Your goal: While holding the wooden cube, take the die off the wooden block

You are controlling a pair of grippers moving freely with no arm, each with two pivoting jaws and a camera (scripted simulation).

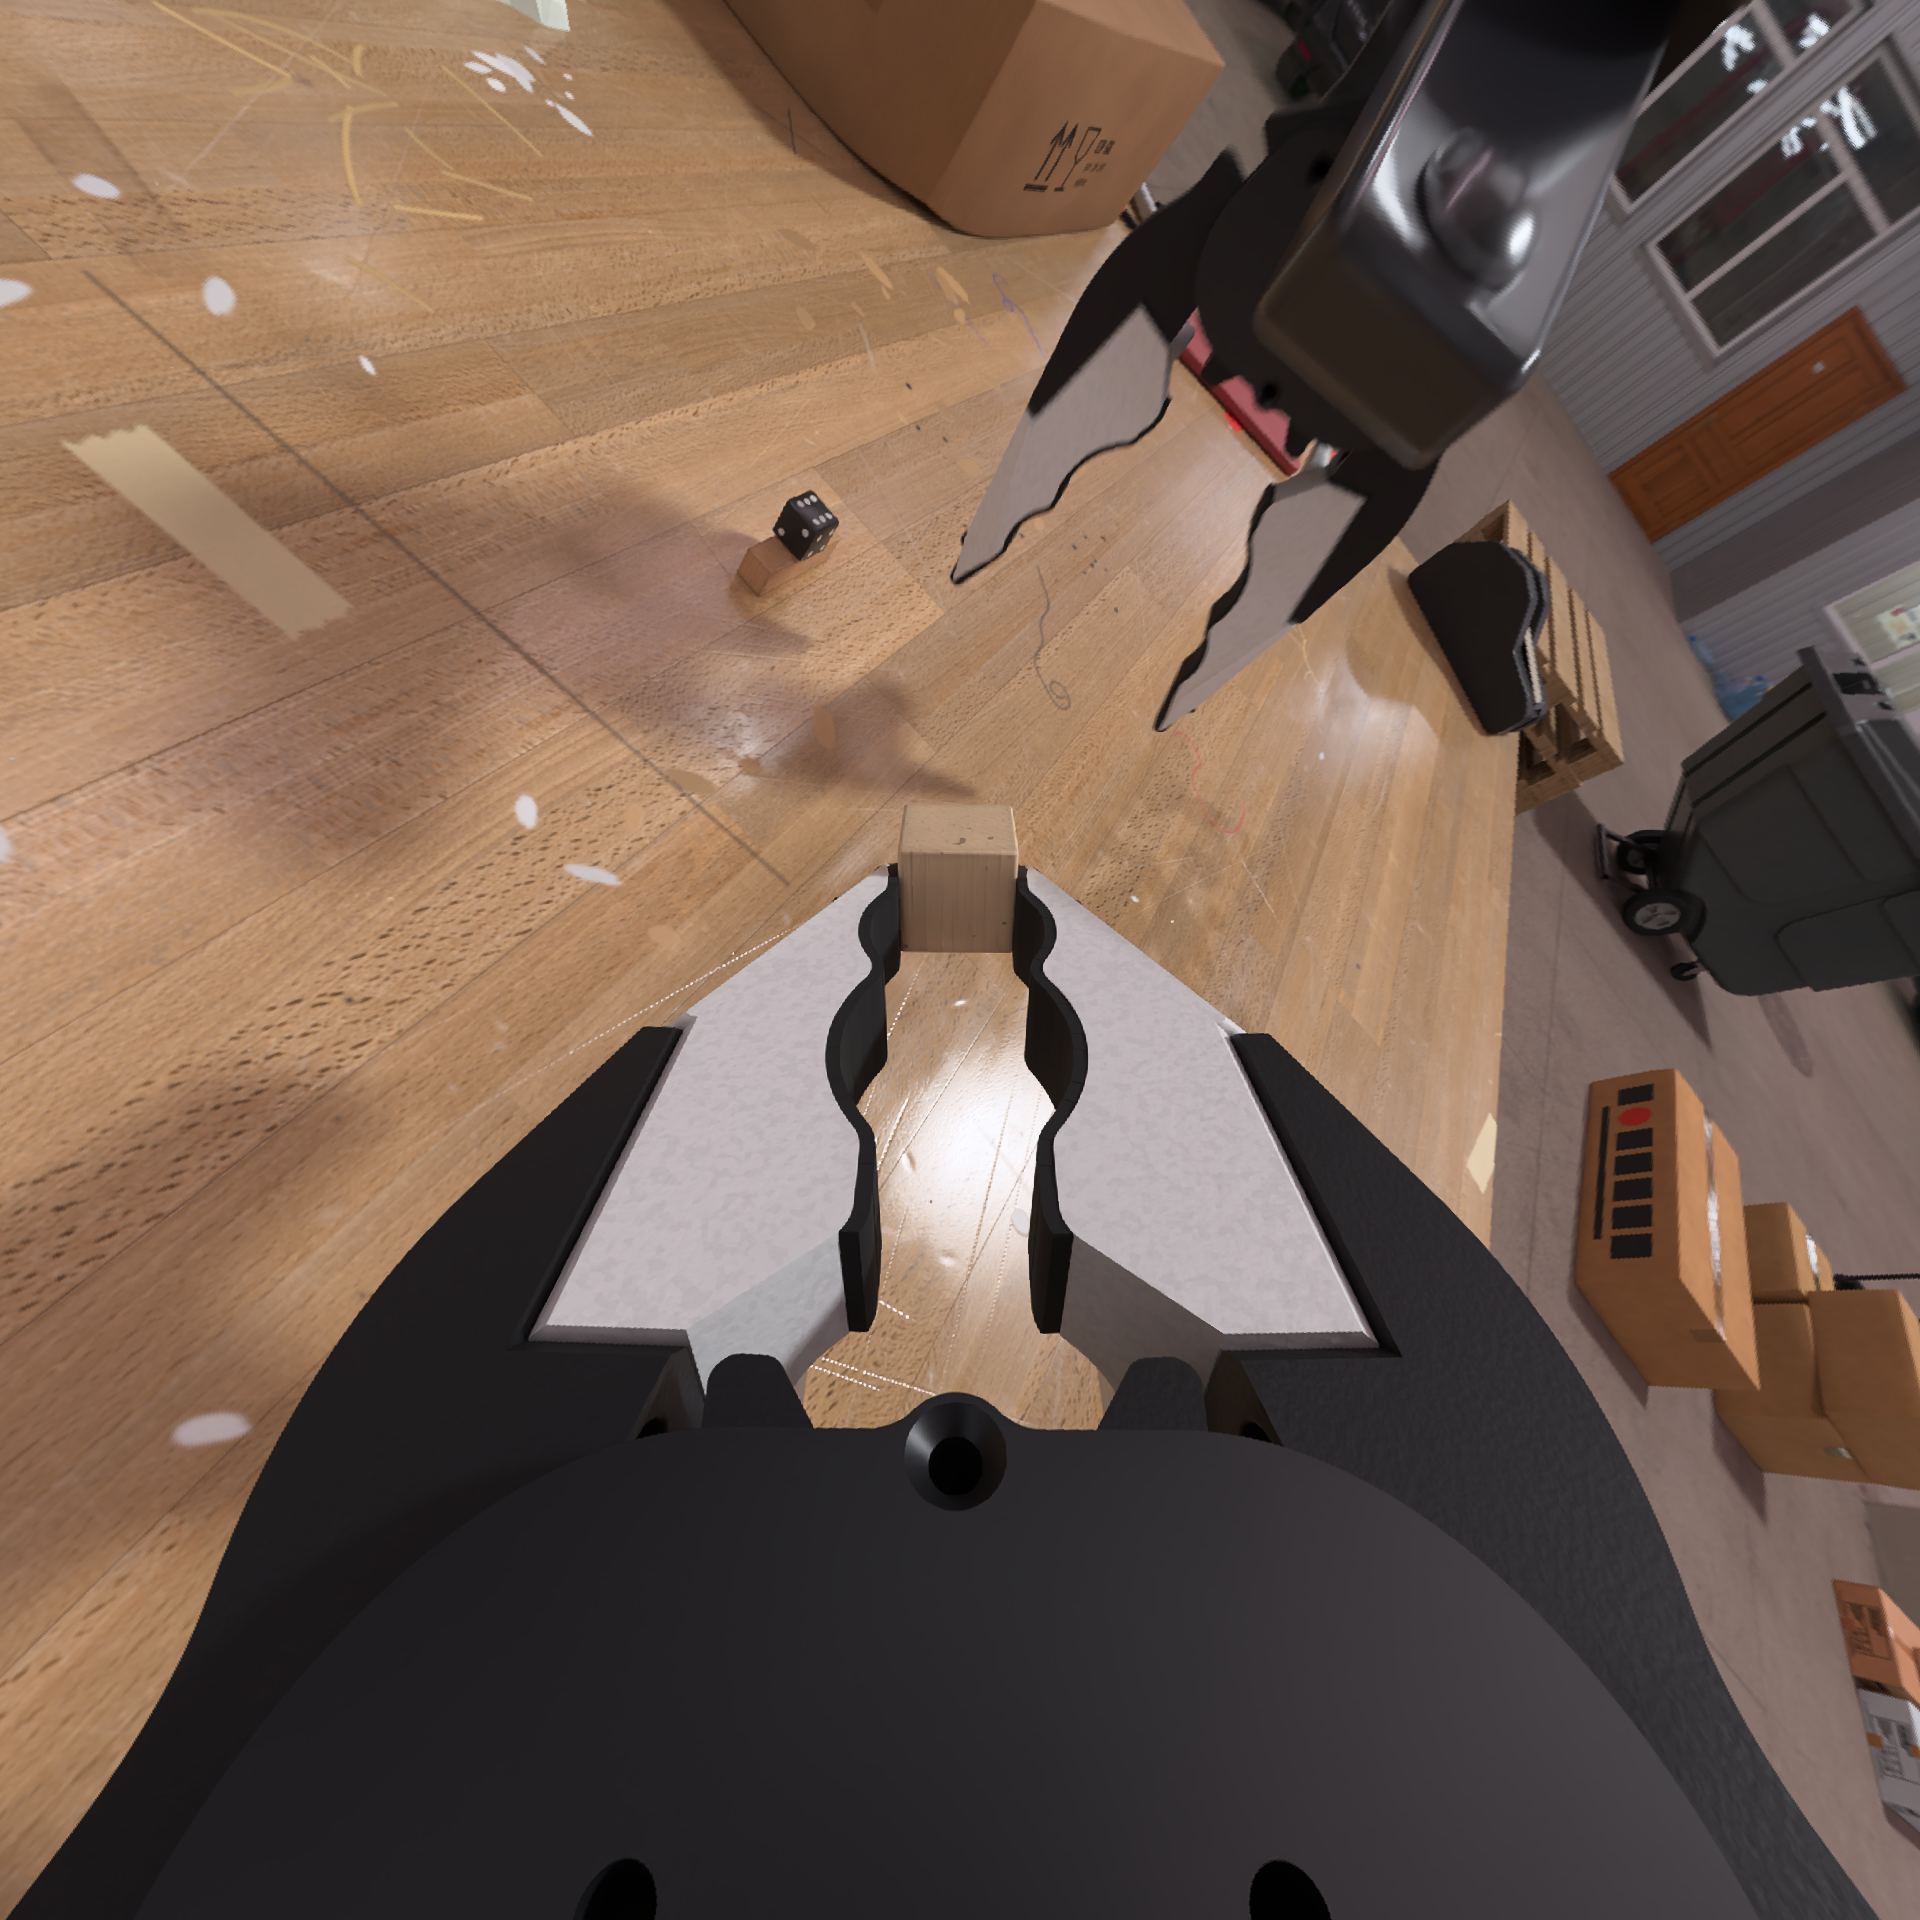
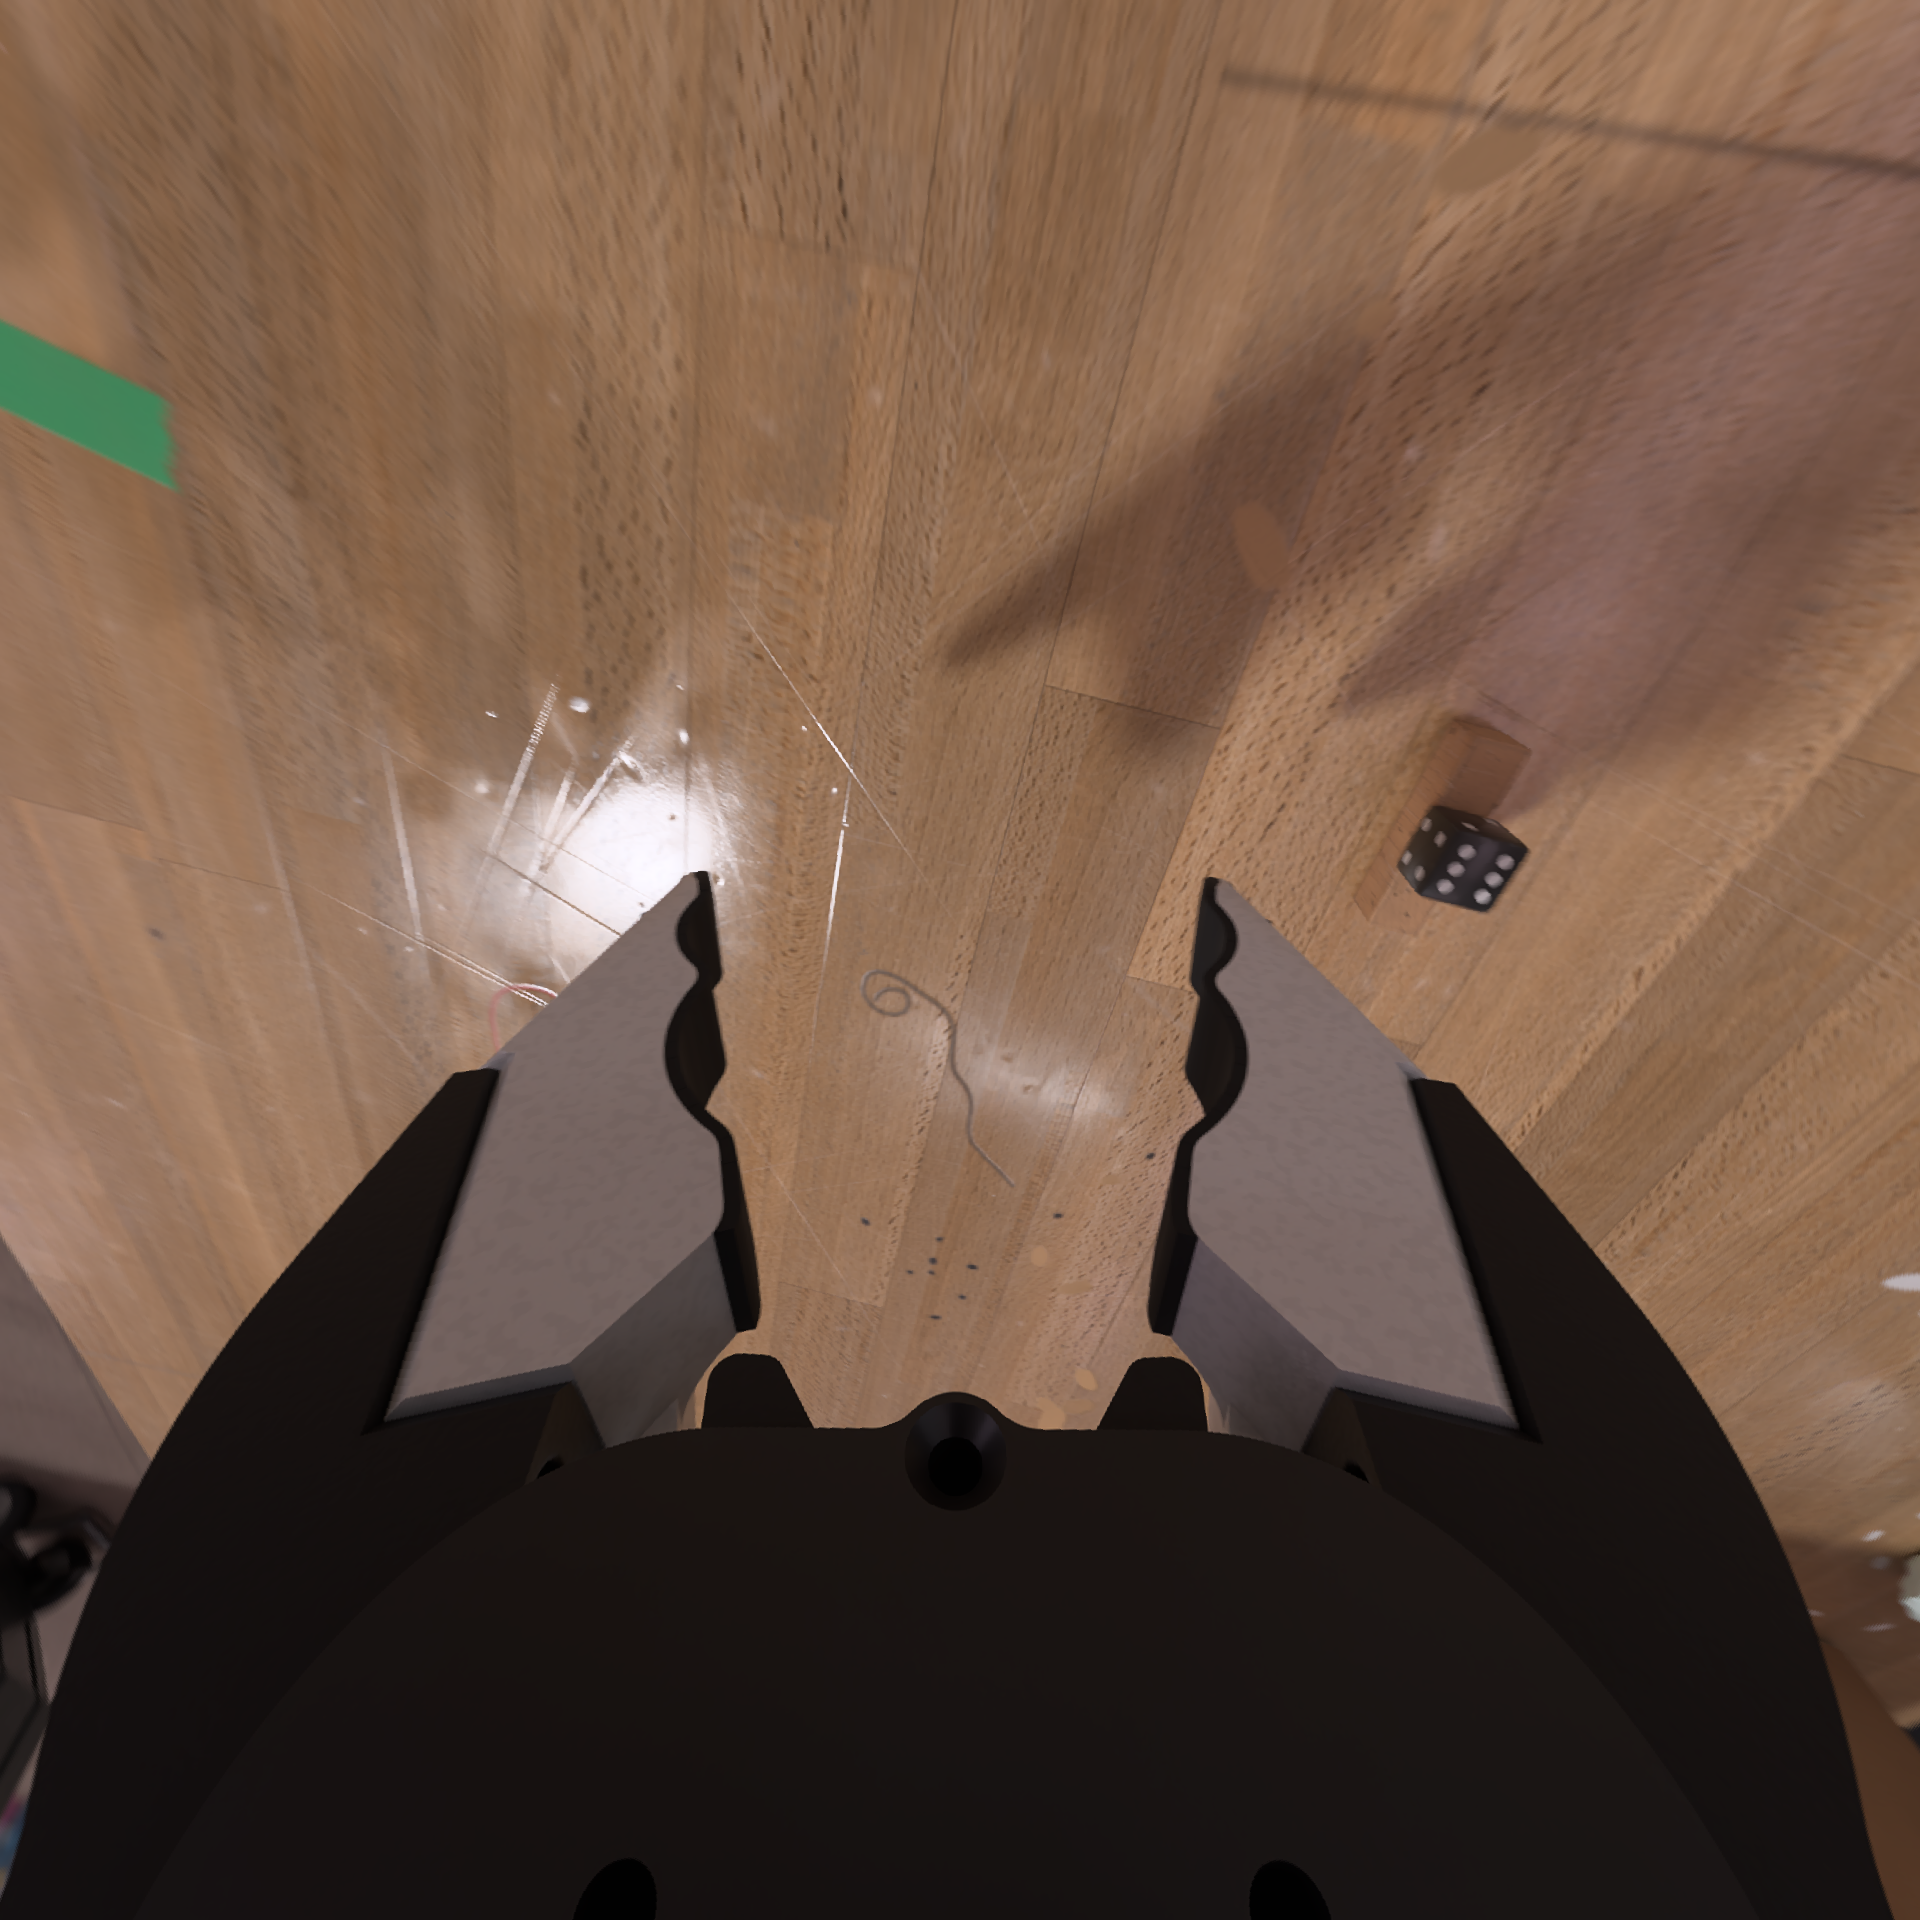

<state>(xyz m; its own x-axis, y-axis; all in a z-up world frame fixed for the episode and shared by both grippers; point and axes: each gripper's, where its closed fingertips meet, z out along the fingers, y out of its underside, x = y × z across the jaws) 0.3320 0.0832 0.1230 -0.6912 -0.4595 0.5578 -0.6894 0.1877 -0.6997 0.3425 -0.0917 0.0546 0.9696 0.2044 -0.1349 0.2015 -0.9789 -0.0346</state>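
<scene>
My left gripper (image 1: 956,883) is shut on a pale wooden cube (image 1: 956,876) and holds it between its fingertips above the wooden table. A black die (image 1: 805,524) with white pips rests on a small wooden block (image 1: 767,567) farther ahead and to the left. My right gripper (image 1: 1065,644) hangs open and empty above the table, to the right of the die. In the right wrist view my right gripper (image 2: 954,909) is open with only table between its fingers. The die (image 2: 1463,858) on the block (image 2: 1439,805) lies ahead and to the right of it.
A large cardboard box (image 1: 987,94) stands at the far end of the table. Tan tape (image 1: 208,530) and a green tape strip (image 2: 88,426) lie on the table. Beyond the table's right edge (image 1: 1501,935) are a black case (image 1: 1481,644), a bin (image 1: 1808,831) and boxes (image 1: 1662,1226).
</scene>
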